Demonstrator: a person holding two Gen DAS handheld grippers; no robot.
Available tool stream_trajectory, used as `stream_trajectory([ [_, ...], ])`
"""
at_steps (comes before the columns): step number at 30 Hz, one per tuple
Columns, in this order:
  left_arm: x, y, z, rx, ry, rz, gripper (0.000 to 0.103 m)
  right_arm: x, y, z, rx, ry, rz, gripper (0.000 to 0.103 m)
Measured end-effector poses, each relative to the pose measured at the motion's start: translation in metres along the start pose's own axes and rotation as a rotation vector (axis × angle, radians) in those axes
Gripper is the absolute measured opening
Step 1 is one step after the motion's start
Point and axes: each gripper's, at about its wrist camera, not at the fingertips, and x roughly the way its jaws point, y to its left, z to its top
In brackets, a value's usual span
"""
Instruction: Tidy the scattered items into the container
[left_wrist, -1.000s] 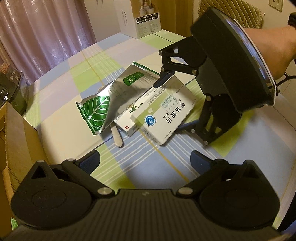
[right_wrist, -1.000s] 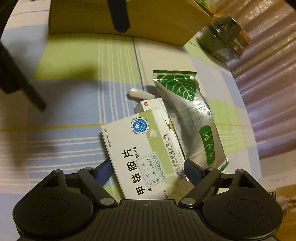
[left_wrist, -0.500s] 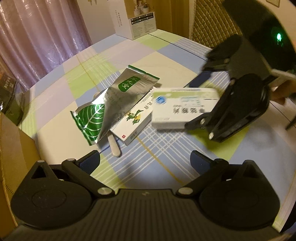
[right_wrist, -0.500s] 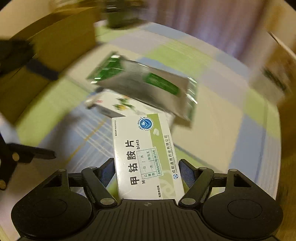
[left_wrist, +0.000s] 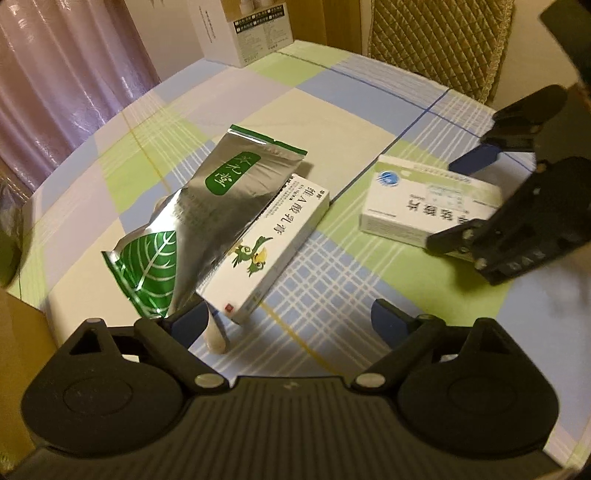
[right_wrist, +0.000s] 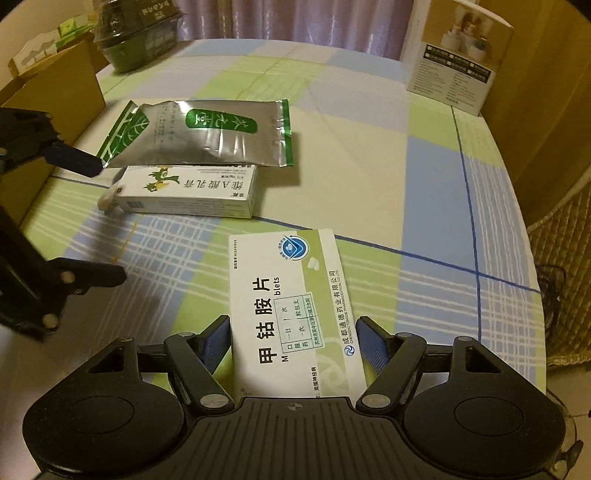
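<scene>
In the right wrist view, the right gripper (right_wrist: 293, 341) is clamped on a flat white medicine box with a blue round logo and green band (right_wrist: 291, 306), its blue-padded fingers (right_wrist: 214, 341) pressing the box's long sides at the lower centre of the frame. The box is held above the checked green, blue and cream tablecloth (right_wrist: 369, 155); how far above cannot be judged from here. In the left wrist view the same box (left_wrist: 424, 201) appears at the right of the frame.

The left gripper (left_wrist: 286, 317) has its jaws spread wide with nothing between them. Its left blue pad sits just beside the end of a small cream-coloured tube (left_wrist: 216, 334) at the lower left of the frame.

At the middle left of that view, a silver foil pouch with a green leaf print (left_wrist: 207, 221) lies partly over a long white ointment carton with a green bird picture (left_wrist: 273, 243).

The brown cardboard box (right_wrist: 55, 77) stands at the upper left of the right wrist view, near the pouch. A white printed product box (right_wrist: 454, 62) stands at the upper right.
</scene>
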Motion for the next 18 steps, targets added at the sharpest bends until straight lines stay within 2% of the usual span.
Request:
stream_trajectory([
  [3, 0.012, 0.003, 0.004, 0.003, 0.008, 0.000, 0.091, 0.006, -0.003, -0.002, 0.021, 0.012, -0.001, 0.076],
  [7, 0.023, 0.009, 0.007, -0.025, 0.008, 0.001, 0.084, 0.011, -0.006, -0.004, 0.032, 0.022, -0.003, 0.076],
  [13, 0.028, 0.011, 0.010, -0.010, -0.026, 0.013, 0.085, 0.014, -0.011, -0.002, 0.065, 0.022, -0.009, 0.076],
  [18, 0.034, 0.018, 0.016, 0.003, -0.024, 0.002, 0.086, 0.013, -0.011, 0.000, 0.072, 0.021, -0.008, 0.076],
])
